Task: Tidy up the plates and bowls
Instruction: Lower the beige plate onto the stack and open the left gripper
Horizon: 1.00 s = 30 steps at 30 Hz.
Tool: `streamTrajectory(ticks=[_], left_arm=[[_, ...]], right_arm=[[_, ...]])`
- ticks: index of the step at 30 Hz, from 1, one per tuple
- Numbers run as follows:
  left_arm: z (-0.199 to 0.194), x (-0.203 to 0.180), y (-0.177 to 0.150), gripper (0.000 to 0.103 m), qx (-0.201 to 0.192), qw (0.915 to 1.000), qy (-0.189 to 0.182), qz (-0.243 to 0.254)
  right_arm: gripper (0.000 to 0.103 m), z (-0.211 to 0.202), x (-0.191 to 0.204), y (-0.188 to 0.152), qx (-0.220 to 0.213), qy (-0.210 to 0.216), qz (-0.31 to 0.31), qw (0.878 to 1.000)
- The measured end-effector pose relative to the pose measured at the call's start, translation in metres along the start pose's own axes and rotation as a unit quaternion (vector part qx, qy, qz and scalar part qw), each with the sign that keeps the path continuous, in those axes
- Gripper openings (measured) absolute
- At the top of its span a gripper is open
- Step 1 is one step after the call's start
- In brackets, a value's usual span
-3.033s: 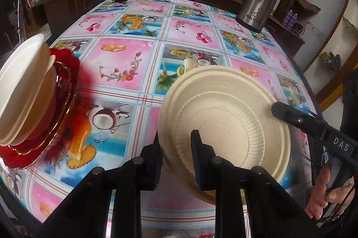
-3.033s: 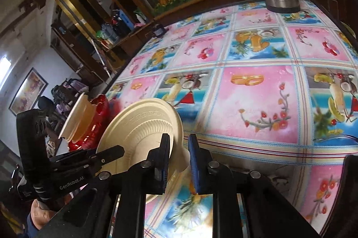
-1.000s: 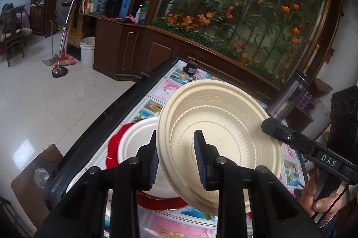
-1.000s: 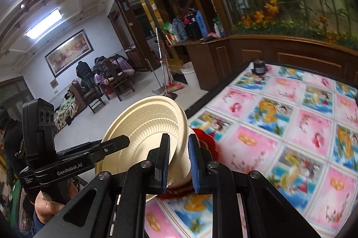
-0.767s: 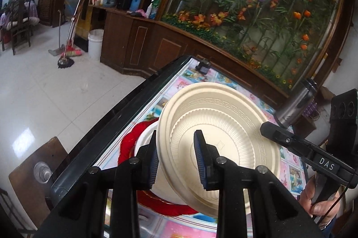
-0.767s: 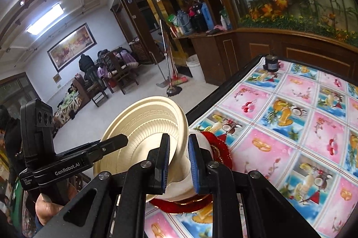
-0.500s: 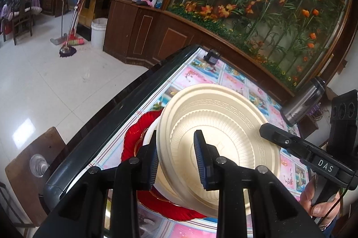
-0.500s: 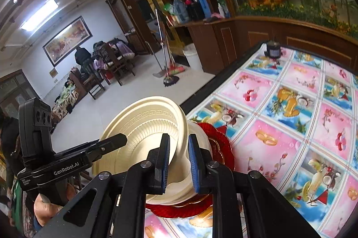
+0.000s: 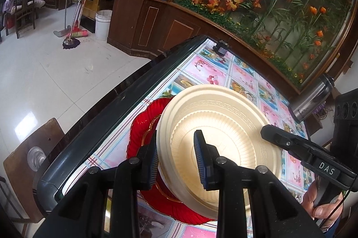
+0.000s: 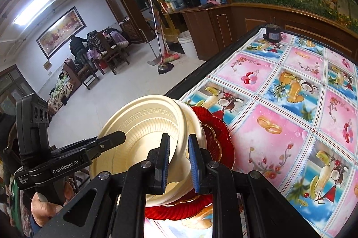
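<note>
Both grippers, left (image 9: 176,162) and right (image 10: 178,162), fingers clamped on the cream plate (image 9: 223,132), hold it over the bowl (image 10: 192,124) on the red dish (image 9: 143,126); release remains.

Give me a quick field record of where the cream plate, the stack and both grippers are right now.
held item: cream ribbed disposable plate, tilted
left gripper: clamped on the plate's near rim
right gripper: clamped on the opposite rim
beneath: cream disposable bowls on a red scalloped glass plate
contact with bowls: cannot tell
location: table edge, fruit-print tablecloth
</note>
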<state>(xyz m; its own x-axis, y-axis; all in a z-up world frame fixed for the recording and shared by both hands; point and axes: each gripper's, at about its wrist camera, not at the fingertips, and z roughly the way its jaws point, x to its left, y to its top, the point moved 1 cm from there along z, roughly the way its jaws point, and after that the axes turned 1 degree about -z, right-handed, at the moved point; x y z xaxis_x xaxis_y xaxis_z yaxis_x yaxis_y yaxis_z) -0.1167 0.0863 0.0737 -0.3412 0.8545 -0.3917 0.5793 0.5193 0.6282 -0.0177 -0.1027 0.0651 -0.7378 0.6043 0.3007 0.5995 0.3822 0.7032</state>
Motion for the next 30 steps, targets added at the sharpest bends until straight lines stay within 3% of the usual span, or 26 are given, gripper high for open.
streamTrajectory(ticks=[12,20,25,28,30], left_arm=[[0.002,-0.003,0.001,0.03,-0.01,0.9999,0.001,0.008],[0.005,-0.009,0.002,0.049,-0.017,0.9996,-0.005,0.023],[0.007,-0.011,0.0,0.07,-0.022,0.9993,-0.001,0.03],[0.009,-0.01,-0.001,0.075,-0.024,0.9993,-0.005,0.03],[0.009,-0.009,-0.002,0.085,-0.027,0.9992,-0.006,0.03]], right_arm=[[0.021,-0.003,0.002,-0.001,-0.016,-0.013,-0.005,1.0],[0.022,-0.004,0.001,-0.002,-0.018,-0.004,-0.004,1.0],[0.027,-0.008,0.002,-0.003,-0.024,-0.007,-0.003,1.0],[0.036,-0.015,0.003,-0.004,-0.034,-0.007,-0.001,0.999],[0.042,-0.022,0.003,-0.006,-0.041,-0.008,0.002,0.999]])
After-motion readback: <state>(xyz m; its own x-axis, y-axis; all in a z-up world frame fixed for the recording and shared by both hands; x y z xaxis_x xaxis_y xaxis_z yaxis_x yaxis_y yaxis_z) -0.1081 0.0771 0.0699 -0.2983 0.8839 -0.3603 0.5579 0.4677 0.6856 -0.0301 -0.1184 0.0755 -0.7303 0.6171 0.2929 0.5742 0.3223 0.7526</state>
